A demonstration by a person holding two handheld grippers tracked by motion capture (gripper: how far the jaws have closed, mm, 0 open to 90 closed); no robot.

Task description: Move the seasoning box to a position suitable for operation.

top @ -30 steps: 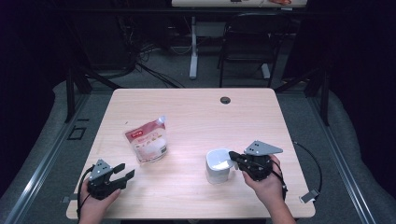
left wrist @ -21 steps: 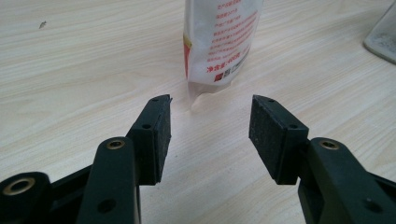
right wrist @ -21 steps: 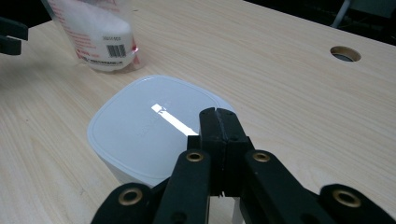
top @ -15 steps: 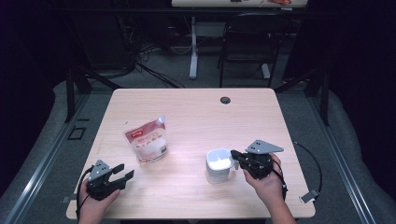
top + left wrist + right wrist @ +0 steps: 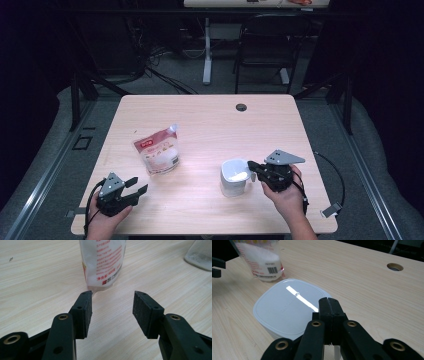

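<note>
A white cup (image 5: 234, 177) with rounded corners stands on the wooden table (image 5: 210, 120) at the front right. My right gripper (image 5: 251, 167) lies level at its right side. In the right gripper view the jaws are pressed together, shut (image 5: 328, 301), their tips just over the rim of the cup (image 5: 287, 307); a white handle piece shows beneath them. A red-and-white pouch (image 5: 159, 155) of white grains stands left of the middle. My left gripper (image 5: 137, 185) rests at the front left, open (image 5: 112, 307), pointing at the pouch (image 5: 103, 262) with nothing between its pads.
A round cable hole (image 5: 241, 107) sits near the table's far edge. A black cable (image 5: 335, 170) loops off the right side. A chair (image 5: 265, 45) and desk legs stand on the floor behind the table. Bare tabletop lies between pouch and cup.
</note>
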